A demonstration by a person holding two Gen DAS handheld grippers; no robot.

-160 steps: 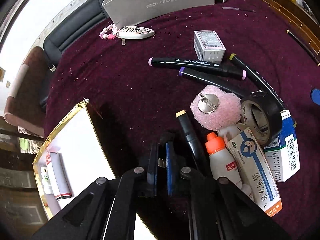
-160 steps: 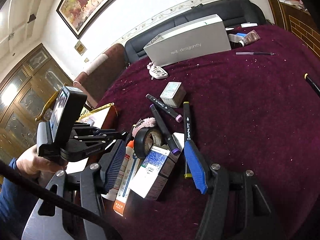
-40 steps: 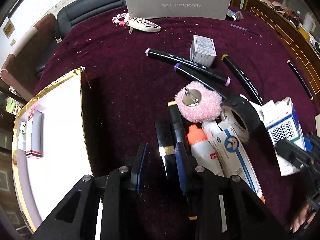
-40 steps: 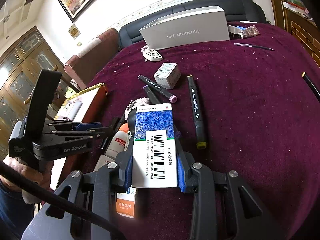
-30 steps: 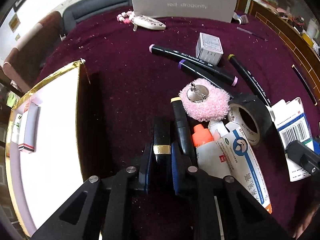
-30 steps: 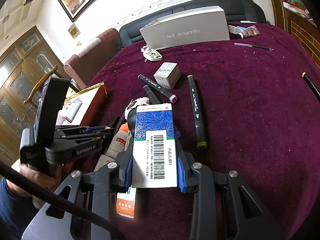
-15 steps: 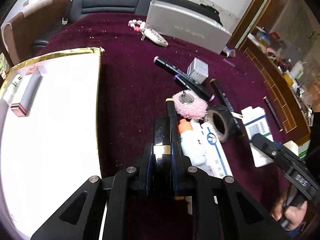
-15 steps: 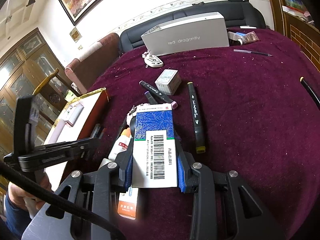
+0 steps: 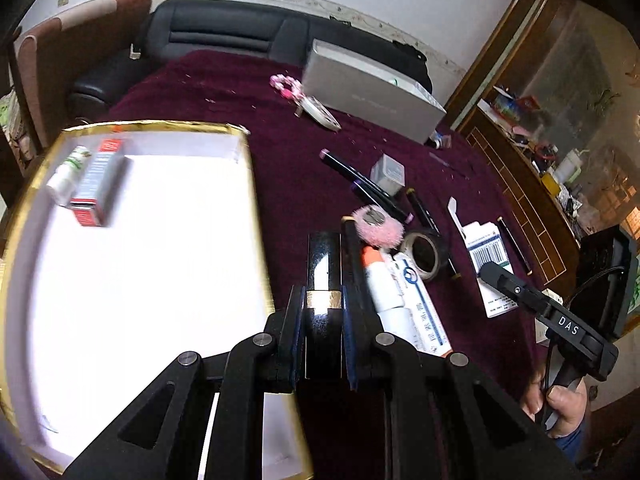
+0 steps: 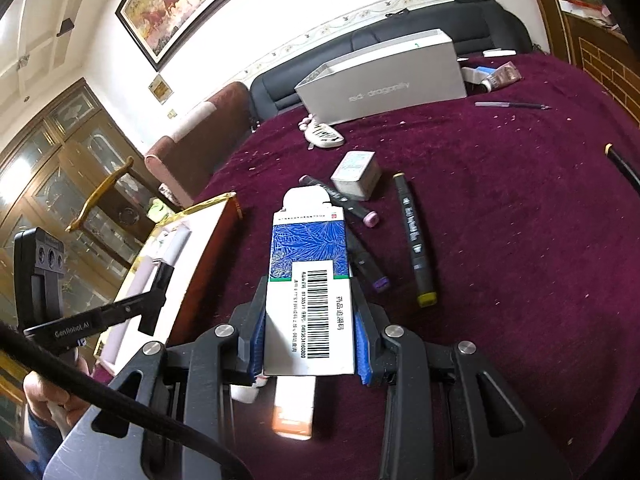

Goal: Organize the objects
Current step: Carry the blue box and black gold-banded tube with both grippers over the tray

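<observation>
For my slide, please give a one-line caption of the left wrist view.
Left hand-held gripper carries a black tube beside the gold-rimmed tray, near clutter on a maroon cloth.

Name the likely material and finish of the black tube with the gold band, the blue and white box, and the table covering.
Black tube: probably glossy plastic, as it shows sharp white reflections; its gold band looks metallic.
Blue and white box: thin printed card, with folded flap and barcode.
Table covering: dark red, matte, velvety cloth with lint specks.
</observation>
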